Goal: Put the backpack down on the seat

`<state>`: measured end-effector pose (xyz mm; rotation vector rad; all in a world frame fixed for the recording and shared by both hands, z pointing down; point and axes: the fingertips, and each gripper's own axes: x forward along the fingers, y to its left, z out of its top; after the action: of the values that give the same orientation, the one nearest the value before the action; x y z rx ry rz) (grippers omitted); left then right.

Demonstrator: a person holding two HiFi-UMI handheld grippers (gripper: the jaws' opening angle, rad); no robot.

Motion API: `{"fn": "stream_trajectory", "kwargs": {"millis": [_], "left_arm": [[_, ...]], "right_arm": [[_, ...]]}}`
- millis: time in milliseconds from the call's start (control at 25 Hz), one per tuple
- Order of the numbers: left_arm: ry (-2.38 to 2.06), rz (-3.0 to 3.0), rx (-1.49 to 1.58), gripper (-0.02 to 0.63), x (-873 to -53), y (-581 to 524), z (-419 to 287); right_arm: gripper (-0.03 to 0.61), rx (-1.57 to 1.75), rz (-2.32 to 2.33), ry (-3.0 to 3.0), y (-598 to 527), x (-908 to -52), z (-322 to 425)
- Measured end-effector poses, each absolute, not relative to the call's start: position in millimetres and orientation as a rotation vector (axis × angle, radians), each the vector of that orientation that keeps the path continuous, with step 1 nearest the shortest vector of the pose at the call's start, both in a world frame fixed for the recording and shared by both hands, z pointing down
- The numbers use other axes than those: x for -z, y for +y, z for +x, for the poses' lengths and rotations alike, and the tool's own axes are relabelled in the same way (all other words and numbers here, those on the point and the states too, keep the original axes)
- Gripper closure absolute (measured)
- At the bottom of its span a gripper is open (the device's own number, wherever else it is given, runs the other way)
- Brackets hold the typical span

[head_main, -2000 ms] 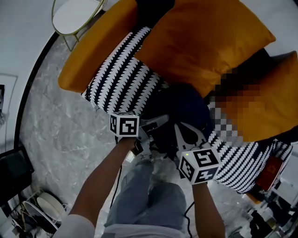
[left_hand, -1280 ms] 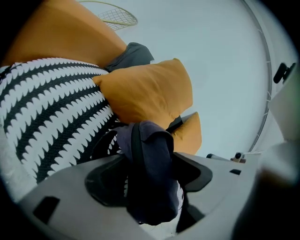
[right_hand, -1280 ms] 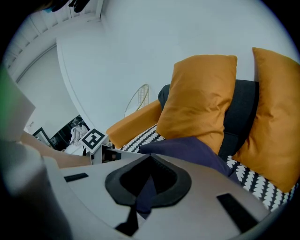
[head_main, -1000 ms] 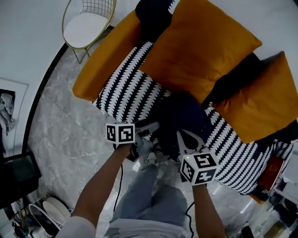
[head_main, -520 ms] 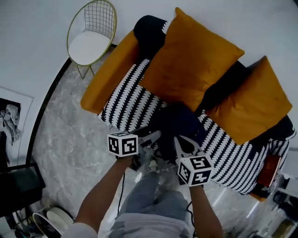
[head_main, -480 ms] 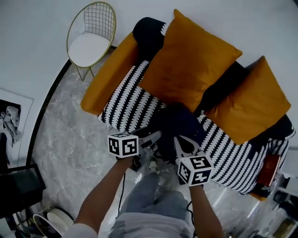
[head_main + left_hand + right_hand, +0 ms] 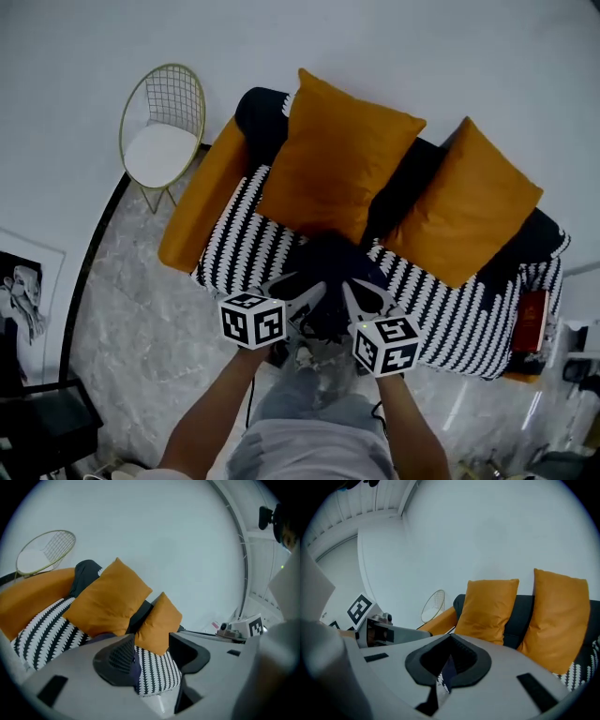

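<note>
head view: the slumped navy fabric backpack [image 7: 328,267] lies on the zigzag-striped seat [image 7: 234,248], just ahead of and between the left claw [image 7: 302,298] and right claw [image 7: 361,298]. it sits near the front edge, so it could slide off.

left gripper view: the left claw [image 7: 151,641] is released, its jaws closing on nothing, with soft navy cloth beside its left pad.

right gripper view: the right claw [image 7: 449,641] looks clenched on a thin backpack strap [image 7: 446,670]. pulling back now would drag the bag. 2 plump orange cushions [image 7: 490,609] stand beyond.

A home living room: cushioned sofa [image 7: 232,251], gold wire chair [image 7: 156,150].
</note>
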<state>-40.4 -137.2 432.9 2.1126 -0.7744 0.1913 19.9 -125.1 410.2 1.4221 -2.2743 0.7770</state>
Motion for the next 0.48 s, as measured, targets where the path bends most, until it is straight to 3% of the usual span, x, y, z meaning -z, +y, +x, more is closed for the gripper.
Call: {"fn": "stream_trajectory", "kwargs": {"millis": [320,480], "left_arm": [[-0.76,2.261,-0.298,0.421,-385.9,-120.0,4.8],[-0.804,2.301,-0.317,0.501,-363.5,-117.2,16.9]], "right_arm": [[0.577,-0.72,1.542,-2.265,-111.6,-364.0,56.5],[0.577,-0.705,1.598,-2.268,-105.6,-342.8,68.2]]}}
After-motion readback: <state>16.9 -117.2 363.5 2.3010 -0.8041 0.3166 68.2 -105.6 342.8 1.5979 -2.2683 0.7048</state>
